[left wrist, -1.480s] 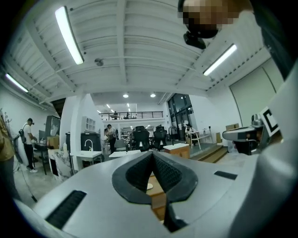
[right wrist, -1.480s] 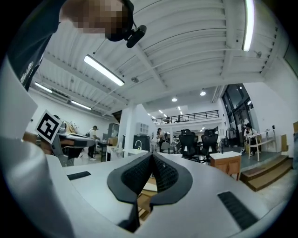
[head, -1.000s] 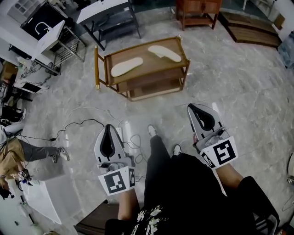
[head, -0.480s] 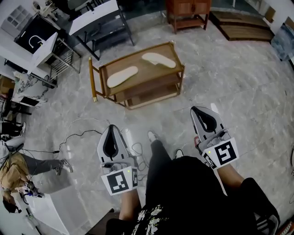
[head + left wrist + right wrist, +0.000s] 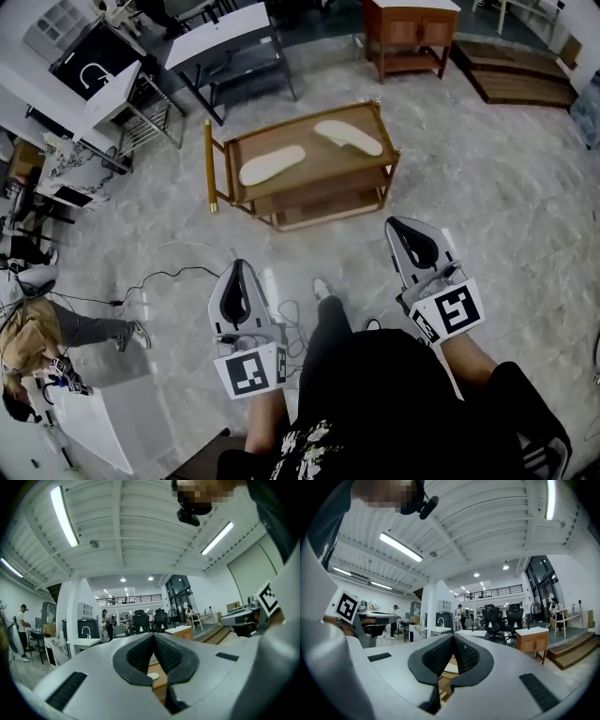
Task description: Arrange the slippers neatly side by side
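Two pale flat slippers lie apart on the top shelf of a wooden cart [image 5: 382,134]. The left slipper [image 5: 272,164] and the right slipper [image 5: 348,137] point different ways. Both grippers hang over the floor well short of the cart. My left gripper [image 5: 239,267] is shut with nothing in it, and so is my right gripper [image 5: 395,224]. In the left gripper view the shut jaws [image 5: 153,634] frame a sliver of a slipper [image 5: 153,676]. The right gripper view shows its gripper [image 5: 453,637] closed, with a slipper [image 5: 451,668] far beyond.
Cables [image 5: 178,274] trail on the marble floor by my feet. A black table [image 5: 230,42] and a wooden cabinet [image 5: 410,28] stand behind the cart. A wooden step platform [image 5: 523,82] is at the far right. A person [image 5: 42,333] sits low at the left.
The head view has drifted, so the cart sits slightly lower and to the right. Both grippers stay shut and keep about the same distance from the cart.
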A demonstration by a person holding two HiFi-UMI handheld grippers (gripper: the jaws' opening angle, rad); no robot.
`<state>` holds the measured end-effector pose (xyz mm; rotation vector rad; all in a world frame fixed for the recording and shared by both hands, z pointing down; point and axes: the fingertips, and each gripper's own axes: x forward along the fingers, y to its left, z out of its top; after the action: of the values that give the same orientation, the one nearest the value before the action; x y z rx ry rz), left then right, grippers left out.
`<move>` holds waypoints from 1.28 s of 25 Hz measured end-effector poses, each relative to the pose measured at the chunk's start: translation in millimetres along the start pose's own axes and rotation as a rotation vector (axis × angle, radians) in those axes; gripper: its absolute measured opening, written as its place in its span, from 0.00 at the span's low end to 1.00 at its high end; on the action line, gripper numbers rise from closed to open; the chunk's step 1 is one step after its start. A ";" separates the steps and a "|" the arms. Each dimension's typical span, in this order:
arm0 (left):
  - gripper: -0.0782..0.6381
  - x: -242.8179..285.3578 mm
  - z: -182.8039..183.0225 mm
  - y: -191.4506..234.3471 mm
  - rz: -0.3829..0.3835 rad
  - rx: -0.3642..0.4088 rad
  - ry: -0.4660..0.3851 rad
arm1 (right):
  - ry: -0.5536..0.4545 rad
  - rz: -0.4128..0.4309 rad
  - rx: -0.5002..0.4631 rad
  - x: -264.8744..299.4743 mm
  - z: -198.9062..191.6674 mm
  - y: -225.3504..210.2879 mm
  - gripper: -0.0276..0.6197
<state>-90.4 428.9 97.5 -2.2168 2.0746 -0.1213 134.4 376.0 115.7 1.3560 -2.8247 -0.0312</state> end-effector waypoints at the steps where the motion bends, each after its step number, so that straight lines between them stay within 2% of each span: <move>1: 0.11 0.1 -1.0 2.3 0.003 0.001 0.001 | 0.004 0.007 -0.004 3.7 -0.3 2.1 0.04; 8: 0.11 17.7 -13.4 14.2 -0.005 -0.010 0.038 | 0.017 0.049 -0.001 33.3 -1.0 17.1 0.04; 15: 0.11 39.6 -16.1 24.8 -0.022 0.016 0.041 | 0.037 0.066 -0.018 57.0 -5.6 17.9 0.04; 20: 0.11 55.1 -27.5 44.0 0.004 0.034 0.061 | 0.065 0.086 -0.006 85.3 -18.9 19.7 0.04; 32: 0.11 116.2 -31.2 78.0 -0.001 0.020 0.039 | 0.058 0.101 -0.055 162.1 -11.8 11.8 0.04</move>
<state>-163.8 307.3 117.0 -2.2214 2.0821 -0.1857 24.0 256.7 127.5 1.1822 -2.8180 -0.0679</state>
